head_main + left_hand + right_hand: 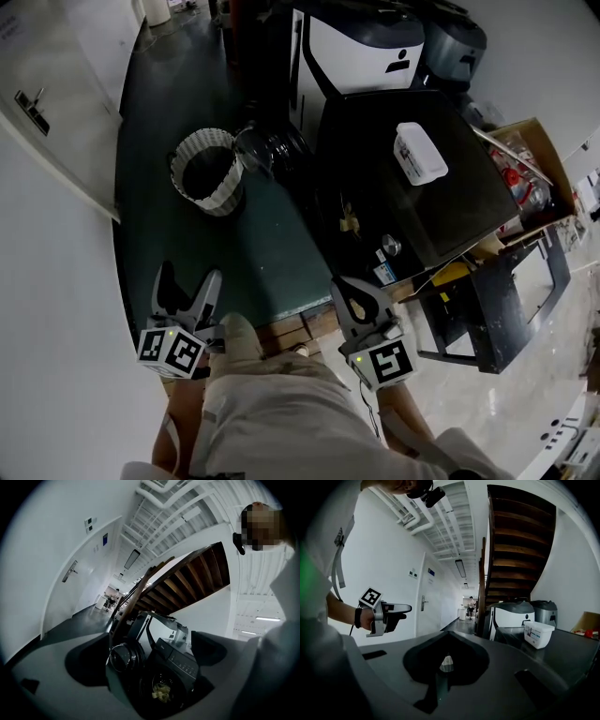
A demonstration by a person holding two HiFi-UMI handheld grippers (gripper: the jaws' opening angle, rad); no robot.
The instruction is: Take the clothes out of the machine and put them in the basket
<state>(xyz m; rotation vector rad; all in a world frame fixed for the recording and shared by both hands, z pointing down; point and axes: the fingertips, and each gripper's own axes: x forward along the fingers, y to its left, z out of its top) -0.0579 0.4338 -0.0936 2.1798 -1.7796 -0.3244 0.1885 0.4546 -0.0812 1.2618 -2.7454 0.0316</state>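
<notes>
Open wide and empty, the left gripper (pixel 190 274) is held low in front of the person, its jaws spread with nothing between them. Beside it, the right gripper (pixel 342 284) is held with its jaws brought together, and nothing is gripped. Both are pointed roughly level over a dark floor (pixel 272 253).

Ahead and to the right, a dark front-loading machine (pixel 422 202) is seen with its round door (pixel 265 148) already swung open. A white lidded tub (pixel 419 153) is set on top of it. In the left gripper view, a small bundle of pale yellowish clothes (pixel 161 692) can be made out lying inside the drum.

A white woven basket (pixel 192 145) is placed on the floor just beside the open door, to its left. Its inside is dark, and no clothing can be seen in it.

The task is judged to be at its start: the door has been opened, but no garment has been lifted out. The clothes remain to be reached, gripped, carried across and dropped into the basket.
</notes>
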